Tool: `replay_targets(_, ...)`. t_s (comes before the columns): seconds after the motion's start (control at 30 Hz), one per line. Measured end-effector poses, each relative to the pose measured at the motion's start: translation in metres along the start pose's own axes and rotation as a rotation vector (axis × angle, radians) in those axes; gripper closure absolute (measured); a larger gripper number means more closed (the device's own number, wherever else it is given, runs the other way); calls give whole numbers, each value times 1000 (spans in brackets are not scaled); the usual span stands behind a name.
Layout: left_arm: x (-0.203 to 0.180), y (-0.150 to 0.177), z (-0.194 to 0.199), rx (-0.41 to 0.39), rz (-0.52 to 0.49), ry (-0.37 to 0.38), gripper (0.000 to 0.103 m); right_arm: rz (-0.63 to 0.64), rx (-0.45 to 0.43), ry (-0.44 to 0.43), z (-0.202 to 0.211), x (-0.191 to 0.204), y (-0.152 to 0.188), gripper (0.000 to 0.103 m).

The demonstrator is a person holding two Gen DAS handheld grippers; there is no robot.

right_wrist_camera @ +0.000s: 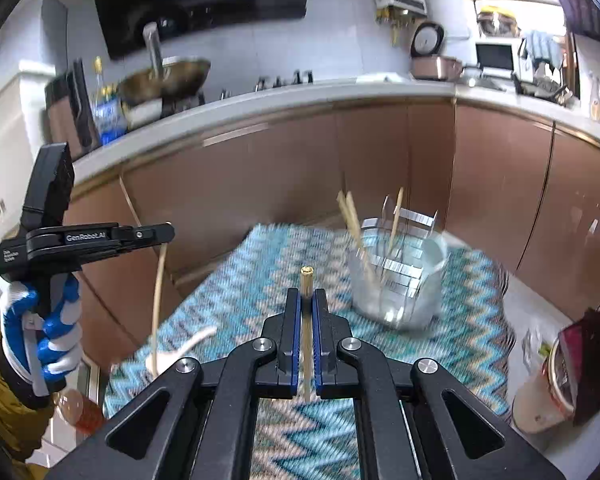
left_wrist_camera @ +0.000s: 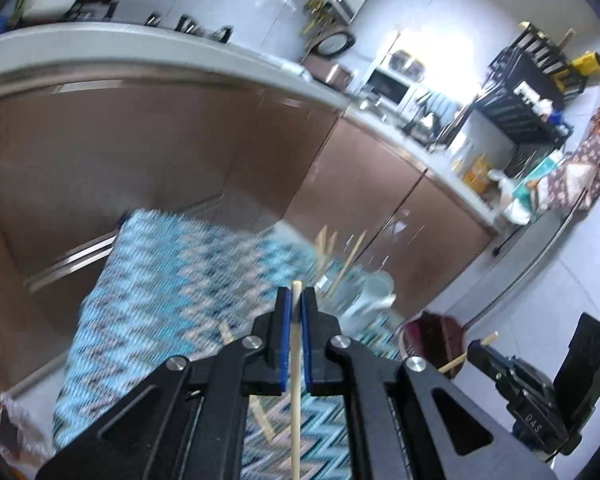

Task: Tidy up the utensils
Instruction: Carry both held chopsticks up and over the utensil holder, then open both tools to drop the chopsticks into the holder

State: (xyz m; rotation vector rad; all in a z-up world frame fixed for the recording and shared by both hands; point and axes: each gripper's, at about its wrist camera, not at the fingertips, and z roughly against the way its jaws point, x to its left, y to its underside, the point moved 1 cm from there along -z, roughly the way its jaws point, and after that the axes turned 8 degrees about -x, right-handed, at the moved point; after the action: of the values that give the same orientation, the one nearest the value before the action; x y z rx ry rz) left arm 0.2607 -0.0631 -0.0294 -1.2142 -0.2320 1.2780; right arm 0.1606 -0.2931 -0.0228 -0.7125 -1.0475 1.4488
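Note:
My left gripper (left_wrist_camera: 296, 294) is shut on a wooden chopstick (left_wrist_camera: 296, 392) that runs down between its blue pads. In the right wrist view that gripper (right_wrist_camera: 167, 232) holds the chopstick (right_wrist_camera: 159, 288) hanging downward, high at the left. My right gripper (right_wrist_camera: 307, 294) is shut on another chopstick (right_wrist_camera: 307, 280) with a brass-coloured tip, above the zigzag cloth (right_wrist_camera: 236, 280). A clear utensil holder (right_wrist_camera: 400, 280) with a metal divider stands ahead to the right and holds several chopsticks (right_wrist_camera: 354, 224). It also shows blurred in the left wrist view (left_wrist_camera: 364, 292).
Loose chopsticks (left_wrist_camera: 262, 420) lie on the blue zigzag cloth (left_wrist_camera: 172, 280). A white spoon (right_wrist_camera: 180, 350) lies at the cloth's left edge. A dark red bin (right_wrist_camera: 580, 360) stands at the right. Brown cabinets (right_wrist_camera: 300, 168) and a counter lie behind.

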Motion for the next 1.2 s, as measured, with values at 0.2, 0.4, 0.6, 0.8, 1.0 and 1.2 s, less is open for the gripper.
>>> replay_targets(0.2, -50, -53, -33, -137, -14, 67, 99, -2, -142, -1, 6, -25, -57, 98)
replay_targets(0.4, -88, -80, -84, -268, -67, 49, 99, 15, -194, 16, -25, -46, -90, 98)
replay_targets(0.6, -100, -74, -145, -328, -120, -20, 99, 28, -155, 29, -76, -69, -89, 98)
replay_targets(0.8, -96, -56, -189, -360, -139, -86, 99, 27, -104, 30, -112, -84, -70, 98)
replay_targets(1.0, -82, -38, -214, -362, -135, -102, 99, 23, -49, 36, -137, -89, -46, 98)
replay_targets(1.2, -72, -26, -215, -330, -128, -90, 97, 4, -20, 42, -142, -90, -32, 97)
